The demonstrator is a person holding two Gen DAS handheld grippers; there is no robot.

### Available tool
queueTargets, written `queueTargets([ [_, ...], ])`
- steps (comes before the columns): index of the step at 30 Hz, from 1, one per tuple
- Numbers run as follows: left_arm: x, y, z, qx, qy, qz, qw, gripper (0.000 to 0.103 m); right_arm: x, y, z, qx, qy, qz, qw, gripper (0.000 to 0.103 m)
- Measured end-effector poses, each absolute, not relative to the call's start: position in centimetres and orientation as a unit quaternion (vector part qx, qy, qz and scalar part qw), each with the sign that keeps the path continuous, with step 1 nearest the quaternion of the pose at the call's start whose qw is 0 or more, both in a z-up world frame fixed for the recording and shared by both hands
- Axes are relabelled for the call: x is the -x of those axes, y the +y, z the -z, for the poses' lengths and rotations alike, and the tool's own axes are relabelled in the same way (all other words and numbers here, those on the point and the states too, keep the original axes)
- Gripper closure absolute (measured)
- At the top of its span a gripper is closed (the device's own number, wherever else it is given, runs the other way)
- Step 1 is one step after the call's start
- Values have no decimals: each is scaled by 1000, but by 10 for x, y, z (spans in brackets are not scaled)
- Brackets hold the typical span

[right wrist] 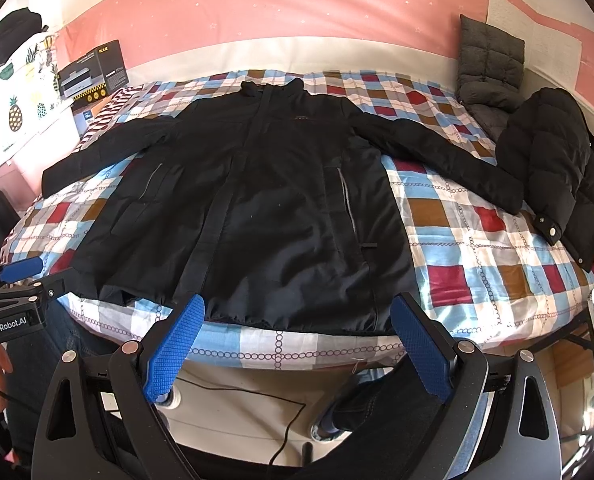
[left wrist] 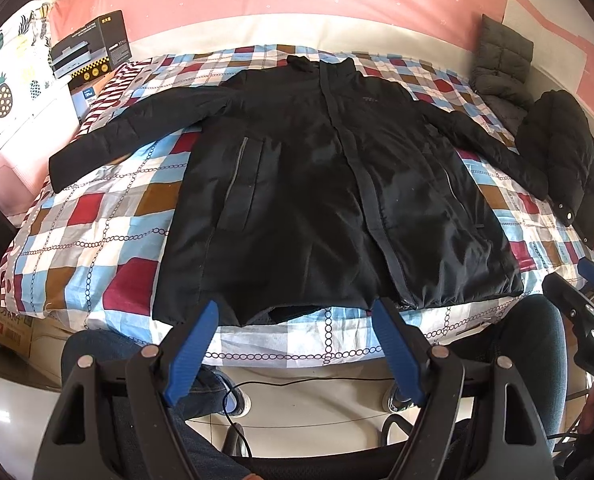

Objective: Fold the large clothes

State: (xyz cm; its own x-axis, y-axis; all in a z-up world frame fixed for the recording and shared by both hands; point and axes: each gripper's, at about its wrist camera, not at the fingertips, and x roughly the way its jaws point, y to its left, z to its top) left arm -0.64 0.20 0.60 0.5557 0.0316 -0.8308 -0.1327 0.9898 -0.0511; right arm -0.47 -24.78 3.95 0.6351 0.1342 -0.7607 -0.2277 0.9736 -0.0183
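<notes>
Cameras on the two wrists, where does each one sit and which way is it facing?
Left wrist: on the left hand-held gripper, open, facing the black jacket spread on the bed; the person's knees, shoes and the right gripper show.
Right wrist: on the right hand-held gripper, open, same direction; the left gripper shows at the left edge.
Shared: jacket, bed, second black coat, grey cushion.

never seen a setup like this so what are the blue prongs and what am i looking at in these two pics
The blue prongs are the fingers of handheld tongs; a person holds one in each hand, each with a wide-angle camera looking along its fingers. One picture is from the left tongs, the other from the right tongs. Both are open and hold nothing. Ahead, a black jacket lies spread flat, sleeves out, on a checked bedspread, unfolded. A second black puffer coat sits bunched at the bed's right edge.
</notes>
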Motion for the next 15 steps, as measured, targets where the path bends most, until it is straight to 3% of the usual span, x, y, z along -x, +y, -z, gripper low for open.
queueTargets([
  [15,7,7,0,55,472,-48,879,22,5,-247,-38,57,416,-101,902,8],
])
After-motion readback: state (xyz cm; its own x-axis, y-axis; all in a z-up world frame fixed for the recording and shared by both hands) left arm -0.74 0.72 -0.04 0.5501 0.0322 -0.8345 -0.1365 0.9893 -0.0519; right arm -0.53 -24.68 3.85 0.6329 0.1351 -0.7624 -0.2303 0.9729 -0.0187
